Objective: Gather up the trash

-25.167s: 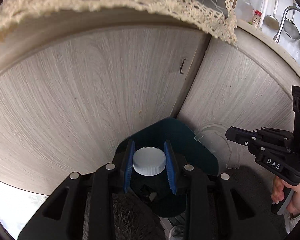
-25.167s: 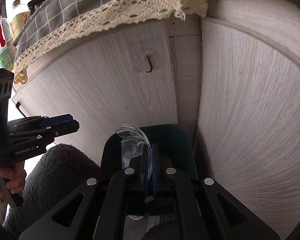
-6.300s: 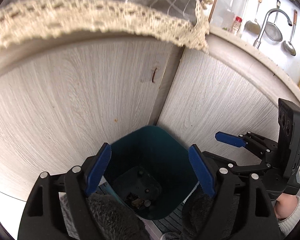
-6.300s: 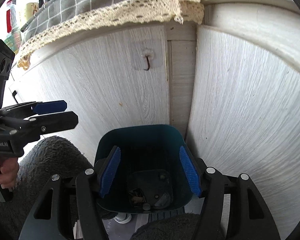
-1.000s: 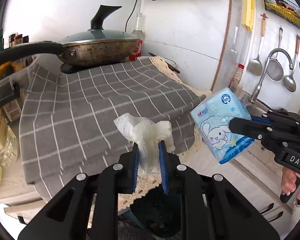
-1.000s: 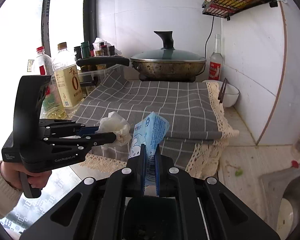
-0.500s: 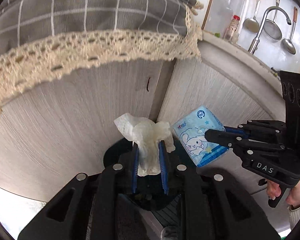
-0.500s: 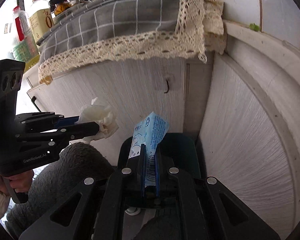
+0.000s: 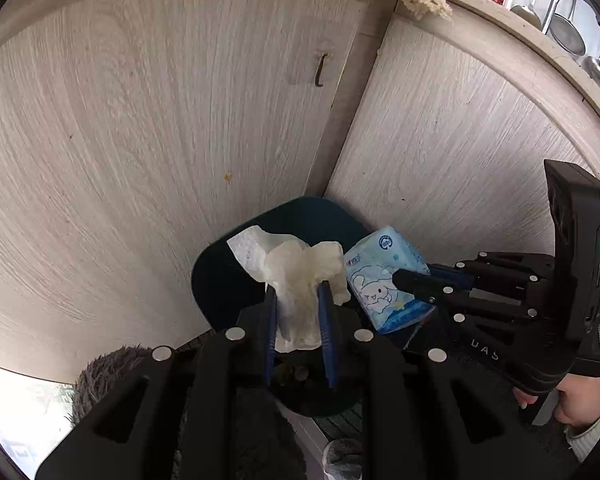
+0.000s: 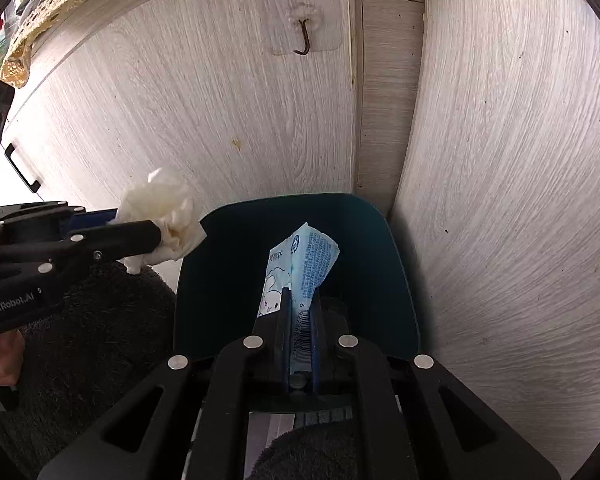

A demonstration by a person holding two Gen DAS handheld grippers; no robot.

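Note:
My left gripper (image 9: 297, 292) is shut on a crumpled white tissue (image 9: 296, 276) and holds it above the open dark teal trash bin (image 9: 224, 276). My right gripper (image 10: 300, 296) is shut on a light blue cartoon tissue packet (image 10: 300, 264), held over the same bin (image 10: 380, 280). In the left wrist view the packet (image 9: 384, 280) sits just right of the tissue. In the right wrist view the tissue (image 10: 160, 208) is at the bin's left rim. Small scraps lie on the bin's bottom.
The bin stands in a corner between two pale wood-grain cabinet doors (image 9: 120, 140) (image 10: 500, 160). A stick-on hook (image 10: 304, 44) hangs on the left door. A grey fuzzy rug (image 10: 92, 320) lies left of the bin. A sink counter with utensils (image 9: 572, 32) is upper right.
Both grippers have dropped from the counter down towards the bin, still holding the tissue and the packet. The tablecloth edge has slid almost out of view.

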